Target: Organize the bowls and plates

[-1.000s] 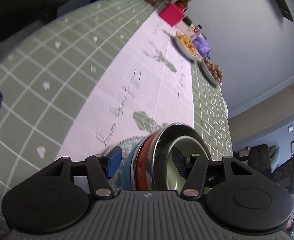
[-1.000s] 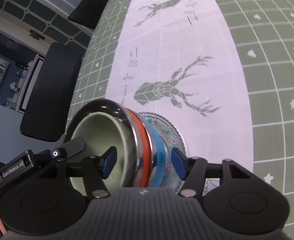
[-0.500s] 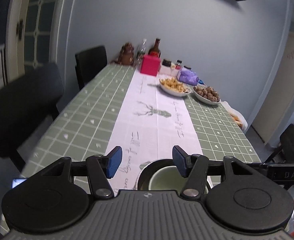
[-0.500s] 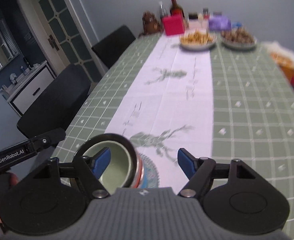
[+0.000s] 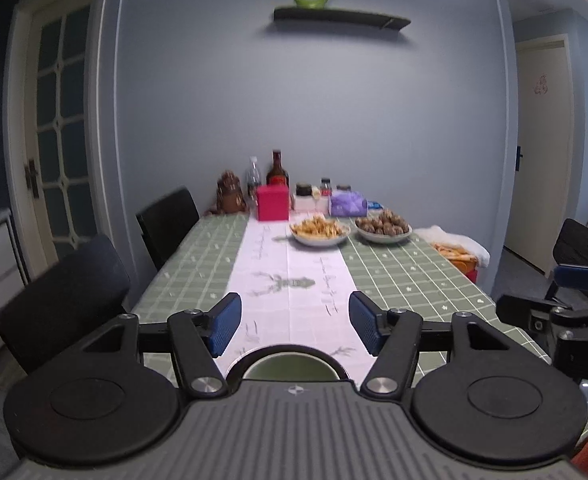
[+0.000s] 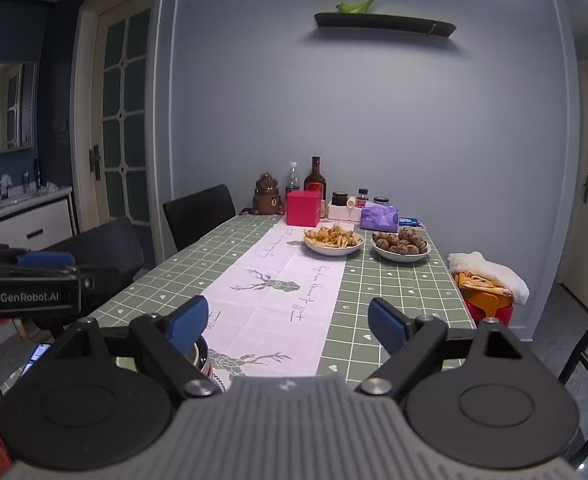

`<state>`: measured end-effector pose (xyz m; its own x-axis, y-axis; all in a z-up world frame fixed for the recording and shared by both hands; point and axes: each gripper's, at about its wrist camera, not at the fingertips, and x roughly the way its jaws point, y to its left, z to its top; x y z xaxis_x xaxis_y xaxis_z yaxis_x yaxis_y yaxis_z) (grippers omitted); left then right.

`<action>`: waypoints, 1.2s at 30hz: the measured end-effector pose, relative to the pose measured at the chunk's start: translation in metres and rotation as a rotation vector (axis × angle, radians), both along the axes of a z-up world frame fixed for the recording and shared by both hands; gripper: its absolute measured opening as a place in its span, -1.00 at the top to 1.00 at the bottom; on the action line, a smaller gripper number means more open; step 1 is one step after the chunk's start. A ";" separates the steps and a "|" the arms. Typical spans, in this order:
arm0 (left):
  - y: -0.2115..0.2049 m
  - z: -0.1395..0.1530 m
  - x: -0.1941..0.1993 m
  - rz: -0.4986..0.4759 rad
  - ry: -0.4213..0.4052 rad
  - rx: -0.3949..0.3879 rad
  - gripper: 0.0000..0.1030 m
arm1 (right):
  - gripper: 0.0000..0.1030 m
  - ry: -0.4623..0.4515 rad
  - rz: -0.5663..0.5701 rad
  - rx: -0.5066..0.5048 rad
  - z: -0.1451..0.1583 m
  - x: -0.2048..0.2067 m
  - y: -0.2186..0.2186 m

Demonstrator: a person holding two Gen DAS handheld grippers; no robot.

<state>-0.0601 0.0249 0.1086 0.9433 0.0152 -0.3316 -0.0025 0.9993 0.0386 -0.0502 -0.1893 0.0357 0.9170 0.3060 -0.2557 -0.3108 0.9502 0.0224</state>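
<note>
Bowls (image 5: pixel 292 365) nested at the surface's (image 5: pixel 393 276) near edge, two dishes of food (image 6: pixel 333 242) far end, left gripper (image 5: pixel 292 322) and right gripper (image 6: pixel 284 326) level above, jaws opening, nothing between.

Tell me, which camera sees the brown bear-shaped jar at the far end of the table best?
The right wrist view. There the brown bear-shaped jar is sharp, and you can make out its face beside the red box. In the left wrist view the same jar is blurry and farther off, just a brown lump with no face to read.
</note>
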 end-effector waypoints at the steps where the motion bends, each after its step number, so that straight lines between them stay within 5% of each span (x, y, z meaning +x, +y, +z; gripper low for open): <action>1: -0.004 0.000 -0.006 0.004 -0.023 0.014 -0.50 | -0.67 -0.012 -0.001 0.008 -0.002 -0.008 -0.004; 8: -0.023 -0.011 -0.044 -0.020 -0.097 0.010 -0.71 | -0.81 -0.084 -0.032 0.056 -0.011 -0.058 -0.021; 14: -0.027 -0.040 -0.053 0.003 0.012 -0.038 -0.77 | -0.81 -0.086 -0.085 0.014 -0.032 -0.079 -0.016; 16: -0.025 -0.052 -0.053 0.033 0.057 -0.068 -0.80 | -0.81 -0.069 -0.091 -0.005 -0.043 -0.082 -0.012; 21: -0.030 -0.074 -0.044 0.098 0.121 0.009 -0.80 | -0.81 0.045 -0.115 -0.006 -0.076 -0.081 -0.002; 25: -0.030 -0.091 -0.044 0.093 0.175 -0.035 -0.80 | -0.81 0.111 -0.136 -0.054 -0.097 -0.079 0.006; 31: -0.033 -0.108 -0.045 0.093 0.262 -0.030 -0.80 | -0.81 0.149 -0.147 -0.067 -0.103 -0.079 0.008; 36: -0.030 -0.108 -0.046 0.099 0.258 -0.032 -0.80 | -0.81 0.197 -0.192 -0.035 -0.107 -0.067 -0.001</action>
<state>-0.1063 -0.0047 0.0005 0.8218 0.0888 -0.5628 -0.0941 0.9954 0.0196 -0.1175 -0.1905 -0.0708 0.8891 0.1188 -0.4420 -0.1177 0.9926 0.0301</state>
